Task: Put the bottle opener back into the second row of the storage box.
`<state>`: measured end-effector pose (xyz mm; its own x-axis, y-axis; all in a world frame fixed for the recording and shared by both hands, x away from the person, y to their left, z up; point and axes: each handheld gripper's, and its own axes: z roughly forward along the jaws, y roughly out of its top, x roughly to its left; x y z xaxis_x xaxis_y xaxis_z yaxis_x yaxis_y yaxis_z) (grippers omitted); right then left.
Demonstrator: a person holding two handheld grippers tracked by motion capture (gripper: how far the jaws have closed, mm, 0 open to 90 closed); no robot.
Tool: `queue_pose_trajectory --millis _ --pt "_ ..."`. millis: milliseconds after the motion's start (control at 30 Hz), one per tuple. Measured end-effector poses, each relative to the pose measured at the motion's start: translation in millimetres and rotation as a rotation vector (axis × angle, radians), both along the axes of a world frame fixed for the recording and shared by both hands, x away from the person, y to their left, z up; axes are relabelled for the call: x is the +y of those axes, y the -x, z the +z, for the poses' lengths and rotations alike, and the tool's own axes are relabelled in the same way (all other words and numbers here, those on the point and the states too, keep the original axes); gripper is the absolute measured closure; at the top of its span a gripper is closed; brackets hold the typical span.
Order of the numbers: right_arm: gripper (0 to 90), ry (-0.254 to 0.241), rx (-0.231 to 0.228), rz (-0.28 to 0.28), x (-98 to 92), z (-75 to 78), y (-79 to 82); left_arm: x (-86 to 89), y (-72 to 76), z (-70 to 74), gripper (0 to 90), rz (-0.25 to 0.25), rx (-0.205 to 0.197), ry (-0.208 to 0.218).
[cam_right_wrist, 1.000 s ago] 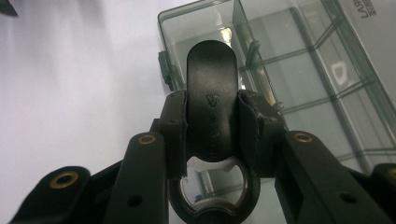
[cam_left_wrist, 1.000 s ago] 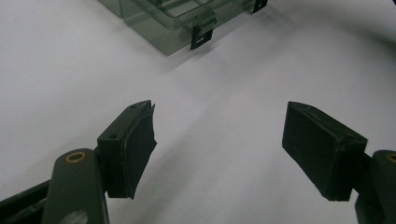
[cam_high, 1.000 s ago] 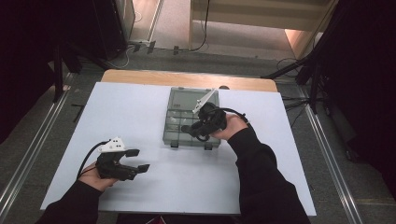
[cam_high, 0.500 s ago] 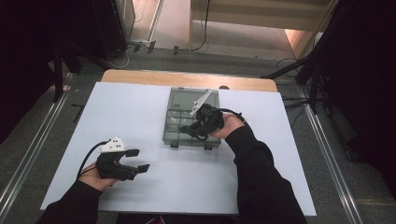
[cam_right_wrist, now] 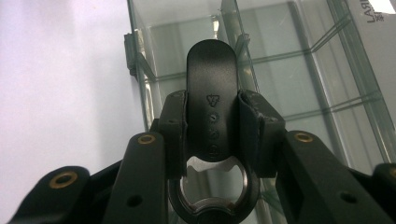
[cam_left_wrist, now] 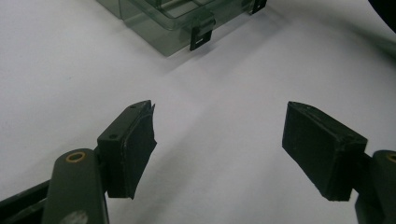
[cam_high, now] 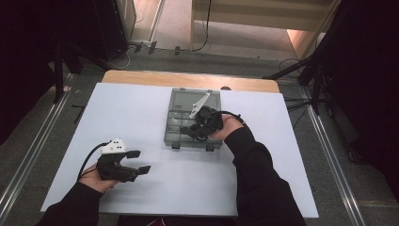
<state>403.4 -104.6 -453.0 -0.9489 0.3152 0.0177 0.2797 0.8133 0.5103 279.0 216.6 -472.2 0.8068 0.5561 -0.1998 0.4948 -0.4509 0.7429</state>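
A clear grey compartment box [cam_high: 181,106] lies closed on the white table, near its far middle. My right gripper [cam_right_wrist: 212,121] is shut on a black bottle opener [cam_right_wrist: 212,84] with a metal ring at its lower end. The opener hangs over the box's front part, its rounded handle tip pointing away from the camera. In the high view the right gripper [cam_high: 195,129] hovers above the box's near right area. My left gripper [cam_high: 140,162] rests low at the near left of the table, open with nothing between its pads [cam_left_wrist: 133,140]. The box [cam_left_wrist: 173,18] lies beyond it.
The white sheet [cam_high: 141,94] covers a wooden table whose far edge [cam_high: 188,80] shows. Black latches [cam_left_wrist: 201,37] stick out from the box's front wall. Metal rails and cables run along the floor on both sides. Dark stands flank the table.
The right gripper with the opener shifted slightly toward the box's near edge. The left gripper stayed where it was.
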Motion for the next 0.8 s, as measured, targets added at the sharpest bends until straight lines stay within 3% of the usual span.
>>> queue_pose_trajectory --millis 100,233,333,367,533,600,800 --pt "63.7 -0.004 -0.007 -0.007 0.9 -0.5 -0.4 0.1 0.1 0.1 25.2 0.000 0.000 0.002" --pt "52.0 -0.030 -0.009 -0.032 0.1 2.3 -0.6 0.2 0.3 0.2 25.2 0.001 0.001 0.003" --pt "48.3 -0.063 0.018 -0.055 -3.4 4.5 1.6 0.2 0.4 0.1 25.2 0.001 -0.001 0.004" --pt "44.3 -0.100 0.046 -0.087 -7.1 5.9 4.3 0.2 0.4 0.1 25.2 0.001 0.000 0.004" --pt "37.7 -0.151 0.086 -0.147 -13.0 7.5 11.5 0.0 0.3 0.0 25.2 0.002 0.000 0.002" --pt "35.6 -0.166 0.091 -0.199 -17.4 8.1 17.9 0.0 0.0 -0.1 25.2 0.000 -0.001 0.000" --pt "28.4 -0.204 0.079 -0.259 -24.1 8.2 31.4 -0.6 -0.8 -0.7 25.2 -0.003 0.002 -0.004"
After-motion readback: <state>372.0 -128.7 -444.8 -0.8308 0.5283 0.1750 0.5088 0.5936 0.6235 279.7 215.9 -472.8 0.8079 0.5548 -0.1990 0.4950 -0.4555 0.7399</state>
